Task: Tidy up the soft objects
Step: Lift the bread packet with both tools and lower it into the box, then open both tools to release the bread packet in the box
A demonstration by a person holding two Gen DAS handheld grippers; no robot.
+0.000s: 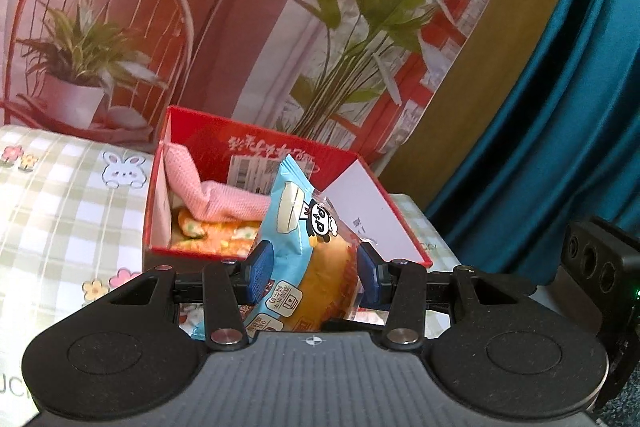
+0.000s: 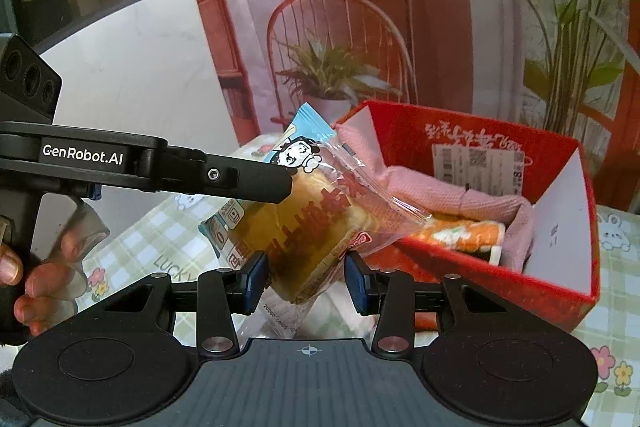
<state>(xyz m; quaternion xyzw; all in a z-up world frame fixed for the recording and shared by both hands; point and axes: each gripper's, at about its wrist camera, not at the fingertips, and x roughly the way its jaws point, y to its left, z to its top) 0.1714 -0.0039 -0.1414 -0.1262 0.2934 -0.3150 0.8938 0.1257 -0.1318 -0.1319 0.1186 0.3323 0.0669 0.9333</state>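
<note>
Bread packet (image 1: 308, 247) sits clenched in both your left gripper (image 1: 314, 277) and right gripper (image 2: 306, 277), just before the red box (image 1: 256, 147).

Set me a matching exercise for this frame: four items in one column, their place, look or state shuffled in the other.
1. bread packet
2. pink cloth
3. red box
4. tablecloth

A. draped inside the box
B. checked, with bunnies and flowers
C. held up in front of the box
D. open, standing on the table

Pairs: 1-C, 2-A, 3-D, 4-B
</note>
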